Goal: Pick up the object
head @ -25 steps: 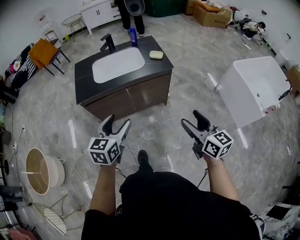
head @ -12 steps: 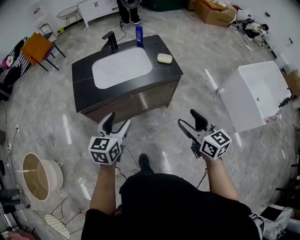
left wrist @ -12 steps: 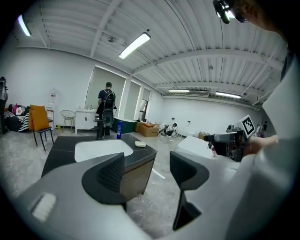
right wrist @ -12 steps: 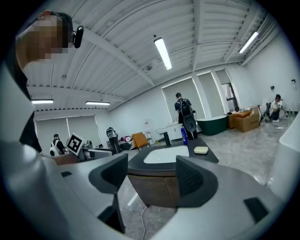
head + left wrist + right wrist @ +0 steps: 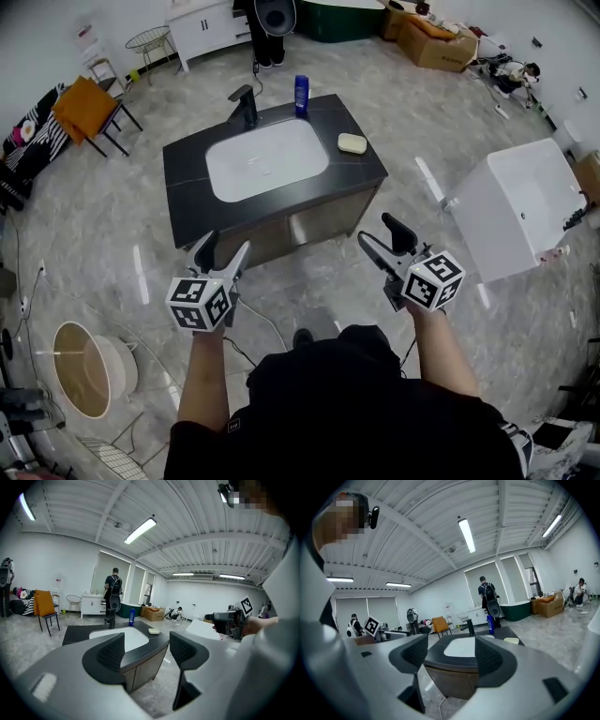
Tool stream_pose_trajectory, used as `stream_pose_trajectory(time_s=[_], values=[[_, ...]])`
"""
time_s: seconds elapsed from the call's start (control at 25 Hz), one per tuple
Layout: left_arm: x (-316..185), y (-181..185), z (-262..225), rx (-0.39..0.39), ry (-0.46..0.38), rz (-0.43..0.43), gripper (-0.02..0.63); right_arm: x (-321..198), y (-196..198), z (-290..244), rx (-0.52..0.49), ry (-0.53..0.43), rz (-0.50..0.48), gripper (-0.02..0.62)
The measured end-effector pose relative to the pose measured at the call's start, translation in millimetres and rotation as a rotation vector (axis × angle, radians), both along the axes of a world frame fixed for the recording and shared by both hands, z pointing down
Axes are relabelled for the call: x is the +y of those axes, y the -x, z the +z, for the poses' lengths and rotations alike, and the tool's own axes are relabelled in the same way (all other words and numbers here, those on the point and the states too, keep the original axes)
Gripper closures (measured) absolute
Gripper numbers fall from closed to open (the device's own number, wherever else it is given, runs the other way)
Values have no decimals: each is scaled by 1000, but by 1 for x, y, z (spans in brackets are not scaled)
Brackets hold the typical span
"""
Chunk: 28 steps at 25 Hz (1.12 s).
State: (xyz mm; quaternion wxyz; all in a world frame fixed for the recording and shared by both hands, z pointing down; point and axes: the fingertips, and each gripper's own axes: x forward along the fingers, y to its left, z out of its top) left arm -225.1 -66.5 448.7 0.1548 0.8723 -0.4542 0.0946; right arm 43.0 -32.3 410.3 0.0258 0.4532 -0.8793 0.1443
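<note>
Hovering before the vanity [image 5: 187,169], left tongs [image 5: 225,246], right tongs [image 5: 377,232] both gaping, empty, soap bar [image 5: 352,142] tiny

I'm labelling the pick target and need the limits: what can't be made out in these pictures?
- Blue cylindrical bottle: label too small to read in any view.
- Pale oval bar on the dark vanity counter: soap or dish, too small to tell, head view.
- Standing person: cut off by the head view's top edge.
- White sink basin: near part hidden by fingers of the left gripper, left gripper view.
</note>
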Motion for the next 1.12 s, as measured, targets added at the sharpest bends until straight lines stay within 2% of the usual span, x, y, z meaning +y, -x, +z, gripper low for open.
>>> stream_pose_trajectory(time_s=[0.24, 0.52, 0.88, 1.12], values=[[-24, -5, 4, -4, 5, 10, 302, -28, -3, 6, -11, 4, -2, 305], [-80, -37, 15, -21, 30, 0, 304, -92, -34, 25, 16, 10, -38, 305], [-191, -117, 15, -13, 77, -2, 304, -215, -80, 40, 73, 30, -135, 305], [-237, -161, 18, -25, 101, 9, 304, -264, -103, 57, 104, 62, -209, 305]])
